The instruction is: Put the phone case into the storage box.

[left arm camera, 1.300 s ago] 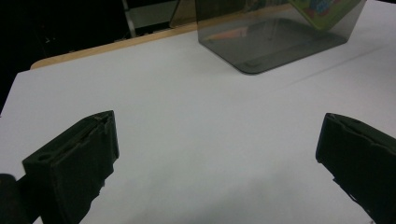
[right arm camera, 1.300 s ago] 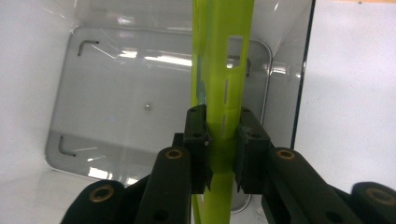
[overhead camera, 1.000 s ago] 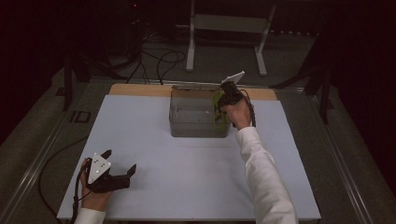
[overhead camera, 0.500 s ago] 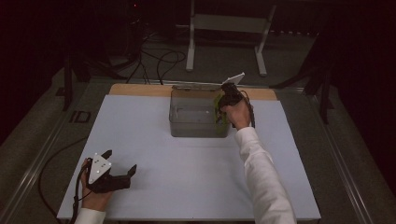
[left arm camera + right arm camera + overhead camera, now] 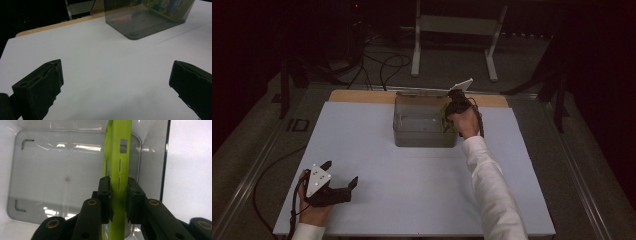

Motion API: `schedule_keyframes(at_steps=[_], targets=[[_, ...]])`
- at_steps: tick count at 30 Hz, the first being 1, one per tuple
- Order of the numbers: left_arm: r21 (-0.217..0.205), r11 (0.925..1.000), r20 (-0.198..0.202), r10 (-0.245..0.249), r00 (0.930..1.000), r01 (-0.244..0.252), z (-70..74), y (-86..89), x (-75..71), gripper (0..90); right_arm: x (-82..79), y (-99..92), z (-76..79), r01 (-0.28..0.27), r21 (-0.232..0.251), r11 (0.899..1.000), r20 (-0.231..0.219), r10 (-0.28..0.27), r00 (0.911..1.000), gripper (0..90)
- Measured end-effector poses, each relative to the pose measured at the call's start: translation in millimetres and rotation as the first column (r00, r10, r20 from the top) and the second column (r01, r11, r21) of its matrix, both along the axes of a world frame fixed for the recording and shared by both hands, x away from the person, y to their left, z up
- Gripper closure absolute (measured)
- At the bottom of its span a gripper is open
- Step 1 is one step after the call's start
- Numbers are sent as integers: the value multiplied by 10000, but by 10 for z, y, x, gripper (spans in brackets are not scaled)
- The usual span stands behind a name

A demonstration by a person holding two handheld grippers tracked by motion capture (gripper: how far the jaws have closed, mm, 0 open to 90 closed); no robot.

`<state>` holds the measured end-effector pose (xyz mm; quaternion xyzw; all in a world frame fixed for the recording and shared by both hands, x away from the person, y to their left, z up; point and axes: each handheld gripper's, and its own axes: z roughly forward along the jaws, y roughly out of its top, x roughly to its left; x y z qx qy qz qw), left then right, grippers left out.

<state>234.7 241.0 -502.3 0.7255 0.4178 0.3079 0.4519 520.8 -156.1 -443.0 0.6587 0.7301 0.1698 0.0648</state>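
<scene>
White table [image 5: 377,150] — green case [image 5: 117,170] in right claw [image 5: 119,195]

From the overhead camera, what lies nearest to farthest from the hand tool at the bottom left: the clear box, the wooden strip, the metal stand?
From the left gripper:
1. Clear box, mid-table.
2. Wooden strip, along the table's far edge.
3. Metal stand, on the floor beyond.

Lime-green case [image 5: 117,157], multicolour cartoon print on its face; smoky clear bin [image 5: 424,131]; white bench [image 5: 412,190], tan wood strip along 12 o'clock edge; black hand-held gripper [image 5: 119,192]; white sleeve [image 5: 492,195].
</scene>
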Motion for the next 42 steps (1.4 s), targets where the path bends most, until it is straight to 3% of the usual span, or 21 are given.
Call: schedule_keyframes(at_steps=[17, 25, 35, 42], targets=[[5, 10000, 2, -2, 10000, 2, 1, -5, -3, 0, 11, 62, -41, 130, -429, 9990, 241, -119, 9996, 756], [22, 10000, -7, -38, 10000, 38, 1, -7, -6, 0, -21, 83, 5, -78, -861, 9963, 585, 128, 9982, 700], [13, 10000, -9, -58, 10000, 58, -1, -10, -4, 0, -77, 96, 83, -280, -1308, 9910, 947, 406, 9947, 703], [17, 10000, 5, -61, 10000, 61, -1, -15, -4, 0, -134, 62, 165, -656, -957, 9932, 1426, 789, 9866, 633]])
